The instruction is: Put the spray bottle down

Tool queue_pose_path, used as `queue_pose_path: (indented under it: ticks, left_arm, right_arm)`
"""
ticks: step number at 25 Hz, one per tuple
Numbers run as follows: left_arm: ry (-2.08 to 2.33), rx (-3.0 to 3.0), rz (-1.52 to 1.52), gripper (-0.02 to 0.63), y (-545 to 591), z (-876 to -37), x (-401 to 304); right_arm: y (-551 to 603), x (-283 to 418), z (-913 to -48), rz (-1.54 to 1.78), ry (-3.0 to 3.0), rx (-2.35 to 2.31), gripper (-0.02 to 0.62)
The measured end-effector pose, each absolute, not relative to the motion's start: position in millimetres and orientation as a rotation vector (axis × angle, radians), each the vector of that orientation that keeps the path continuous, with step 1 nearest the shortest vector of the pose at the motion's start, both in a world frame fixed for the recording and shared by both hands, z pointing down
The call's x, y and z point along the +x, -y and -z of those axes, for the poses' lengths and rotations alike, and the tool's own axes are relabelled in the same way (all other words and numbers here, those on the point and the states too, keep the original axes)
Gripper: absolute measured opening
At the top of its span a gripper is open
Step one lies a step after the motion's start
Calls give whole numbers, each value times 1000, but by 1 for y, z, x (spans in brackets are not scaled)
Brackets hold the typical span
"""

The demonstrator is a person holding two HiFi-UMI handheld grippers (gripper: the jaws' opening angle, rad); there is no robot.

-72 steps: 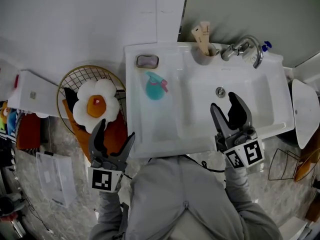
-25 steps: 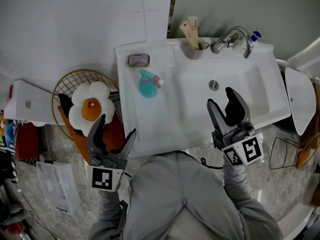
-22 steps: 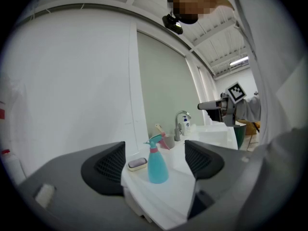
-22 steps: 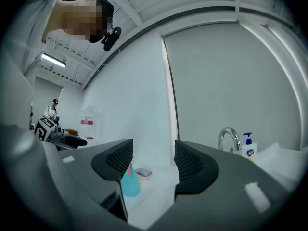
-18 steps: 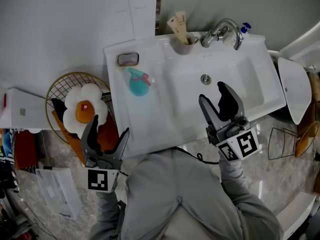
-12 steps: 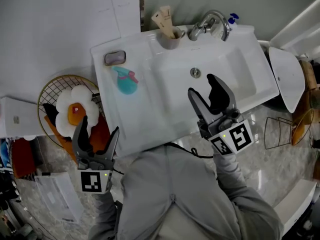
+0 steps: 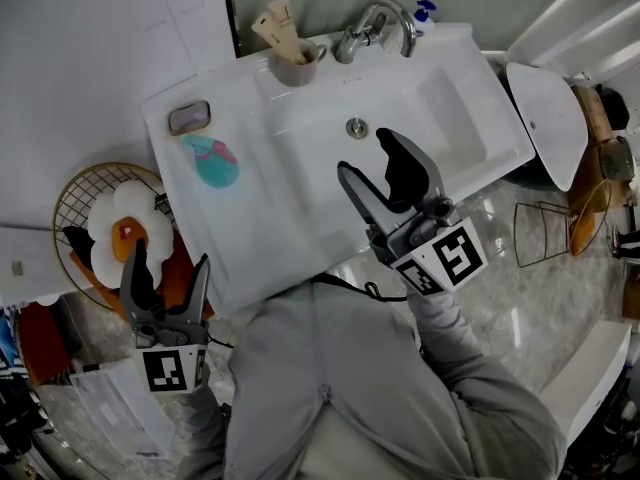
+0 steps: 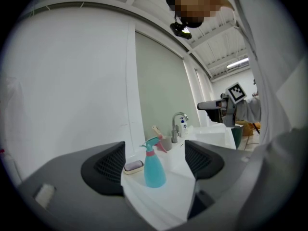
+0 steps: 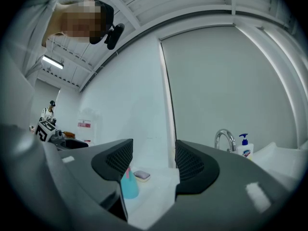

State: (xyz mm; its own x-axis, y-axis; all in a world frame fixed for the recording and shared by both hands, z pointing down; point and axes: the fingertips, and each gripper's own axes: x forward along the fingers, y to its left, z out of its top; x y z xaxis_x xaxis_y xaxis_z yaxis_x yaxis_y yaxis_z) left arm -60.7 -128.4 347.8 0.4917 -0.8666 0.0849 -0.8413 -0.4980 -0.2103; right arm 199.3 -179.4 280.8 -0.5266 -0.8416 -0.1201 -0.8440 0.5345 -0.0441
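Teal spray bottle (image 7: 212, 162) upright on the sink (image 7: 262, 223) ledge.
Left hand-held gripper (image 7: 167, 265) and right hand-held gripper (image 7: 369, 163) both spread, empty, apart from it; soap dish (image 7: 189, 117) just beside.

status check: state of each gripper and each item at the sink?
Left gripper: open, empty.
Right gripper: open, empty, above the sink.
Spray bottle: upright on the sink's left ledge, not held.
Soap dish: holds a bar.
Cup: upright, sticks in it.
Tap: no water seen running.
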Motion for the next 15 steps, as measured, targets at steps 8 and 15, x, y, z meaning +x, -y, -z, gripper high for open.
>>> queue_pose_path:
  ticks: [8,15]
  left_arm:
    - [-1484,-2602,264,419,131,-347,-57]
    - [-1487,-2608,265,419,131,-348,-55]
  right_arm:
    - [176,202,-280,-31,-2637,-1451,272]
    - [174,199,-278,-35,-2649,-1411,272]
